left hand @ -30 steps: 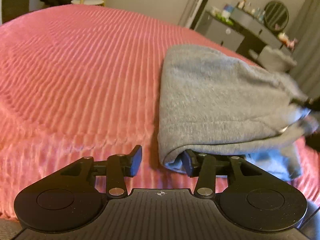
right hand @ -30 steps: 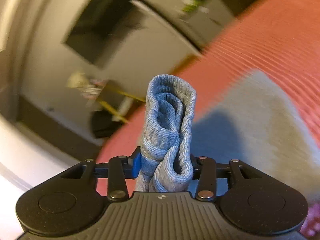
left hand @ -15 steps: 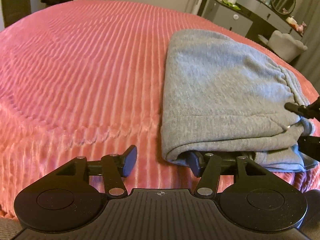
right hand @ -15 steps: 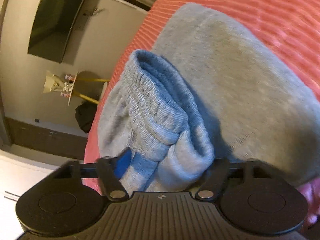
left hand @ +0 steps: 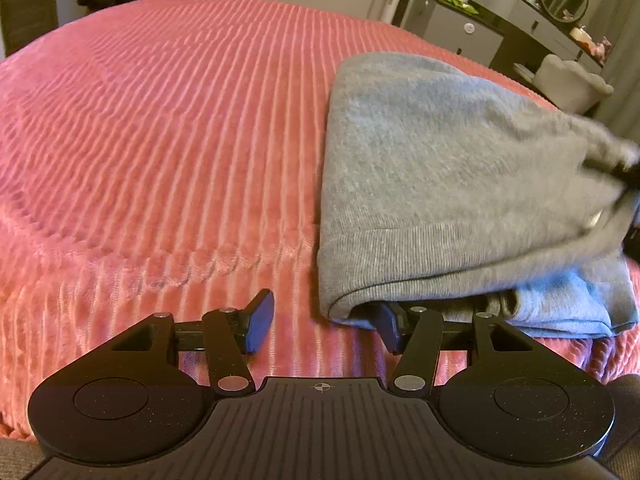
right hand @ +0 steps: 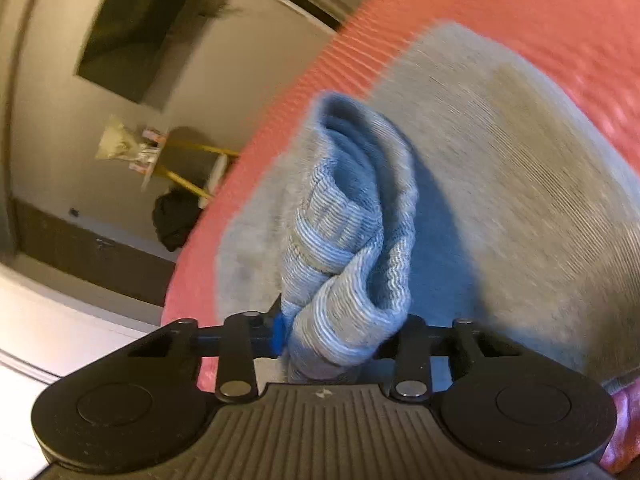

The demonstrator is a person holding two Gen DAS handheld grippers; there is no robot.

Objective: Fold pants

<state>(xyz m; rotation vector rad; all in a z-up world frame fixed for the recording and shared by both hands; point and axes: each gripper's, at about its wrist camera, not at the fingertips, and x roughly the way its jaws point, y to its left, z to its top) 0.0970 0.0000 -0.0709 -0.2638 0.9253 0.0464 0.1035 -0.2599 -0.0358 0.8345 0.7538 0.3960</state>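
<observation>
Right claw [right hand: 340, 336] pinches pants [right hand: 500, 168] waistband.

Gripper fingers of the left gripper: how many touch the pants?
1: the right finger sits under the folded gray pants; the left finger stands free above the pink bedspread.

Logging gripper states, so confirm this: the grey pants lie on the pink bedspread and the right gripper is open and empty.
Not quite. The right gripper is shut on the grey pants' ribbed waistband, as the right wrist view shows. The pants do lie on the pink bedspread.

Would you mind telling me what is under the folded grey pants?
The pink bedspread lies under the pants; one left claw fingertip is tucked beneath their near edge. Anything deeper is covered.
</observation>
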